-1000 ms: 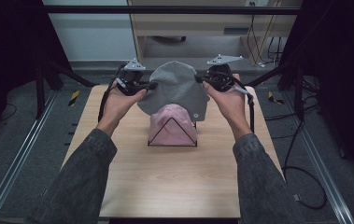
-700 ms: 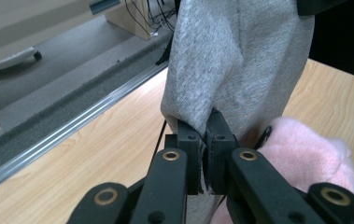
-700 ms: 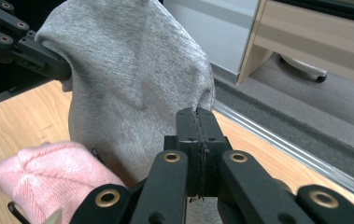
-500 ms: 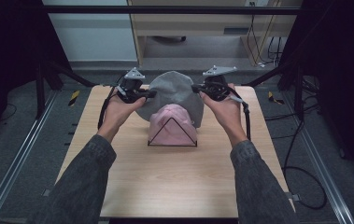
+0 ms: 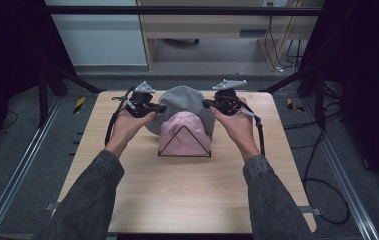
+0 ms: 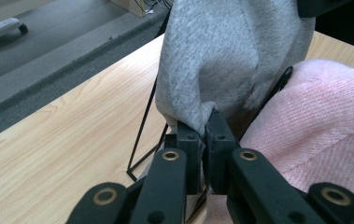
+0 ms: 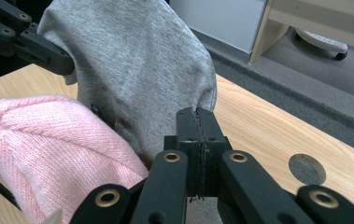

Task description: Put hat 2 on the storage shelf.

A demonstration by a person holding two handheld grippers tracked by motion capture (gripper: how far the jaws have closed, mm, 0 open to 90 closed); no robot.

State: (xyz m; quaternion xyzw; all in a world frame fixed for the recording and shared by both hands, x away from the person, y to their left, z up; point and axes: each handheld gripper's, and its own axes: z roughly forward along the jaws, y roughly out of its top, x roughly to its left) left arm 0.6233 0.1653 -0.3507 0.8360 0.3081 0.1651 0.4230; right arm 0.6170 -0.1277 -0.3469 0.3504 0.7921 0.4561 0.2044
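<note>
We see a grey knitted beanie held stretched between both grippers, just behind and partly over a pink knitted beanie that already sits on a black wire triangular stand. All of this is near the far edge of the light wooden tabletop, about midway between its left and right edges.

The left gripper has its jaws clamped together on the grey beanie's hem; fabric bunches between them in the left gripper view. The right gripper is likewise pinched tight on the opposite side of the hem, with only a thin seam of fabric showing between the jaws. The person's hands hold both tools level, above the stand.

We judge the step to be pulling the grey beanie open over the pink one.

Risks from here:
- The right grip looks shallow, so the hem could slip out under stretch.
- The hem could snag the stand's wire apex and tip the light frame.
- Dragging grey knit across pink knit could pull the pink beanie off.
- An uneven pull would leave the beanie skewed.
</note>
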